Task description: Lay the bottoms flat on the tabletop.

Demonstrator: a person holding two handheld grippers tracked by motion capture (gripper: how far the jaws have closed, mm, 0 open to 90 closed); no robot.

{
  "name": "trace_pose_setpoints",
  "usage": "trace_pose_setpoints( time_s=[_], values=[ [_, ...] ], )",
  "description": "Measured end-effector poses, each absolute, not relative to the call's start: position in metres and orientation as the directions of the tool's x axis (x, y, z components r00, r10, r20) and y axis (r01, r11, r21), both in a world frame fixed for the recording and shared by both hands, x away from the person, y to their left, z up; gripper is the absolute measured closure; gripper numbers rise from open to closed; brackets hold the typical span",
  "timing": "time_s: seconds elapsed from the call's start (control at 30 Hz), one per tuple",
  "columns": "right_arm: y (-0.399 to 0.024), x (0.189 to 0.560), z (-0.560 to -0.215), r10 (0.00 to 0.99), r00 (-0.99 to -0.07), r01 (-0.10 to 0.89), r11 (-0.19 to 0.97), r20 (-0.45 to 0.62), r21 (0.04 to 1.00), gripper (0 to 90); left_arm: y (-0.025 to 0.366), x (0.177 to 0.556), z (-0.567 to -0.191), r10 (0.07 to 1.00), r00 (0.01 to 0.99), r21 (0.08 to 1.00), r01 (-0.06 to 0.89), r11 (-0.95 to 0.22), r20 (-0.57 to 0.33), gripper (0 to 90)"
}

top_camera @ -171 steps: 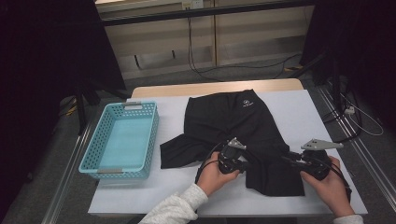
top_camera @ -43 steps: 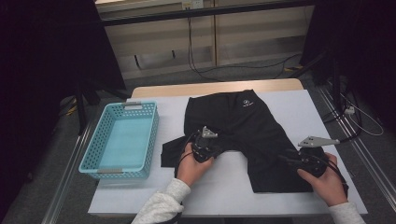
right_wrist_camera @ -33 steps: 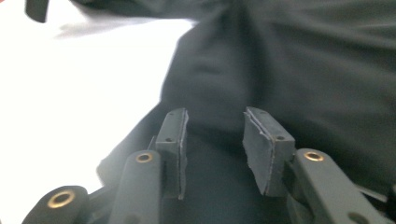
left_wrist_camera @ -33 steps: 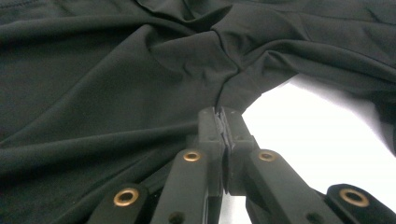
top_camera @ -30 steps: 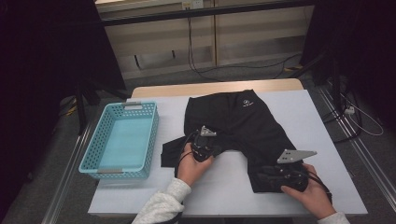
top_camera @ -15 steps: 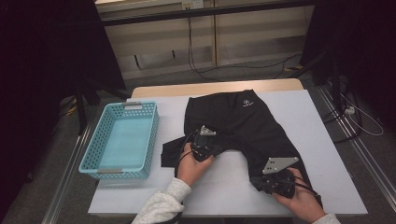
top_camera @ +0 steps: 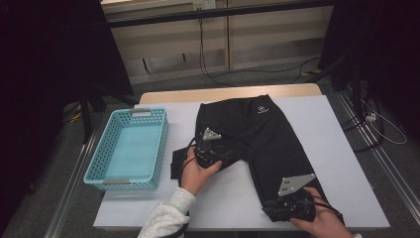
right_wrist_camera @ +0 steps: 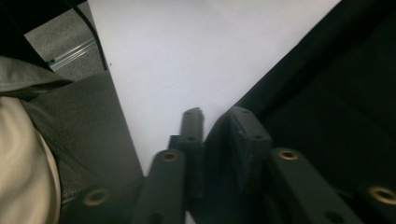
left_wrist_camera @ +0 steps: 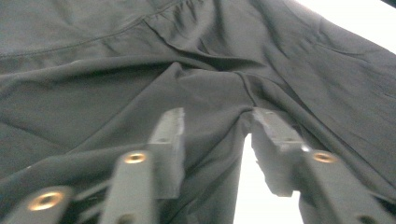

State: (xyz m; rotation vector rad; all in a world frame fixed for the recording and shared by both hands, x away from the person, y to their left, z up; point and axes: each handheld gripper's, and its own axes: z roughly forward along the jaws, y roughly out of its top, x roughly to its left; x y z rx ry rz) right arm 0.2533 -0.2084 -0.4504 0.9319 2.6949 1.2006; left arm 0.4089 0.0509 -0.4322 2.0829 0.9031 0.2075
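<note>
We see a pair of black, soft cloth trousers (top_camera: 257,134) lying flat on the white table top (top_camera: 341,148). Its waist end, with a small white logo, points to the far side of the table. Its long leg runs from there toward us and a bit to the right, so the long way of the trousers goes from far to near. The other leg is folded and sticks out to the left, near the light blue plastic basket (top_camera: 130,148) with little holes in its walls. The basket stands on the left part of the table, just beside the trousers but apart from them.

Our left gripper (top_camera: 208,151) sits at the crotch of the trousers, where the two legs meet. Its jaws have just been opening. In the left gripper view they stand apart, with a fold of black cloth (left_wrist_camera: 210,135) between them, and the pads do not press on it.

Our right gripper (top_camera: 292,206) is at the near end of the long leg, close to the table's near edge. Its jaws have just been opening a little. In the right gripper view a flap of the cloth hem (right_wrist_camera: 217,154) stands between them, and we cannot tell if they pinch it.
</note>
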Motion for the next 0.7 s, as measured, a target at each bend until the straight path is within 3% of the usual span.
trace_pose_setpoints(
  time_s=[0.13,0.43,0.7],
  values=[
    [-0.226,0.265,-0.443,0.628,-0.759,0.530,0.444,0.171,0.722,59.2,0.051,0.410,-0.434,0.662,0.737,0.755,0.510,-0.412,-0.136,40.8],
    [-0.280,0.302,-0.439,0.815,-0.574,0.566,0.326,0.078,0.757,55.4,0.054,0.411,-0.433,0.668,0.736,0.763,0.495,-0.416,-0.113,25.6],
    [-0.309,0.328,-0.444,0.912,-0.408,0.619,0.249,0.034,0.745,56.6,0.060,0.411,-0.433,0.669,0.737,0.758,0.493,-0.427,-0.102,20.9]
  ],
)
